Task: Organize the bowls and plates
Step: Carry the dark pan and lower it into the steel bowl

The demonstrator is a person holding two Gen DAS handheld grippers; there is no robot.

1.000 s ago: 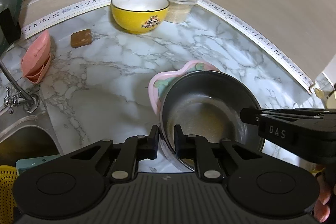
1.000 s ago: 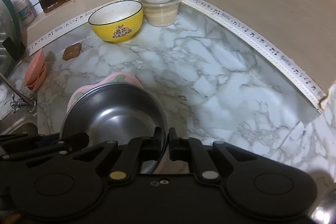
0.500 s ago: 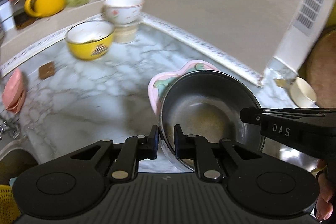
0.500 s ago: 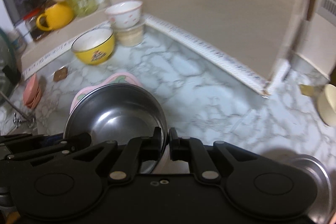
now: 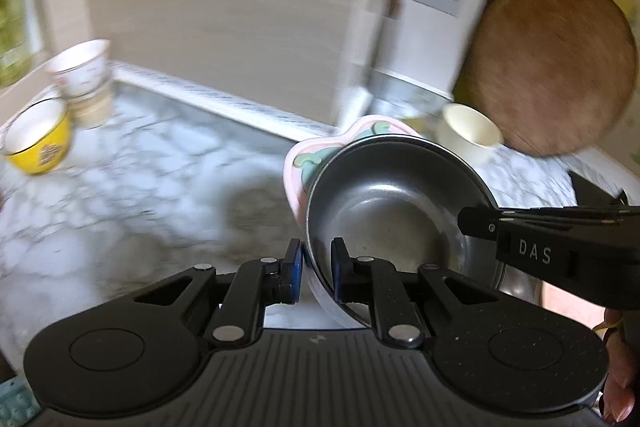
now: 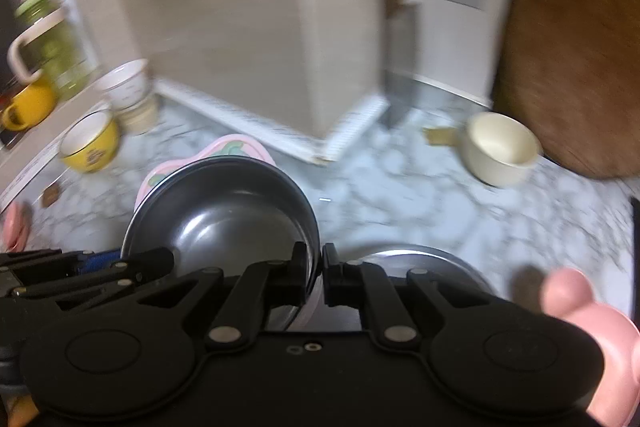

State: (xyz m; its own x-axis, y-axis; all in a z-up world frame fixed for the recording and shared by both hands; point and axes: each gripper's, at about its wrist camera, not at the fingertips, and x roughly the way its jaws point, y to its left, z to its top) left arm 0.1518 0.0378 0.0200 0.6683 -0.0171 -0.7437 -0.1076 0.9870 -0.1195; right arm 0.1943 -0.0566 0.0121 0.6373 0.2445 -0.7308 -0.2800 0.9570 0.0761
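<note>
While both views are smeared by motion blur, the nearest things read clearly enough. The left tool [image 5: 316, 269] pinches the near-left rim of a steel bowl [image 5: 384, 203], one finger inside the wall and one outside. The right tool [image 6: 318, 273] clamps the opposite side of the same steel bowl [image 6: 224, 211] in the same way, its fingers drawn narrow around the rim. The bowl sits nested in a pink plate [image 5: 298, 167] with a green motif, whose scalloped edge shows beyond the bowl's far-left side; the pair is carried between the two tools above the marble tabletop [image 5: 132, 187].

Just beside the right tool, low in its view, the rim of another steel dish [image 6: 416, 255] lies on the tabletop. Farther out to the right stands a cream cup [image 6: 500, 147], and behind it a round wooden board [image 6: 572, 59] leans upright against the wall.

To the far left a yellow bowl [image 6: 90, 147] rests on the tabletop. Just behind it a white flowered bowl [image 6: 126, 83] sits on top of a pale container [image 6: 140, 115]. On the ledge beyond are a yellow mug [image 6: 28, 105] and a green jar [image 6: 52, 43] with a white handle.
</note>
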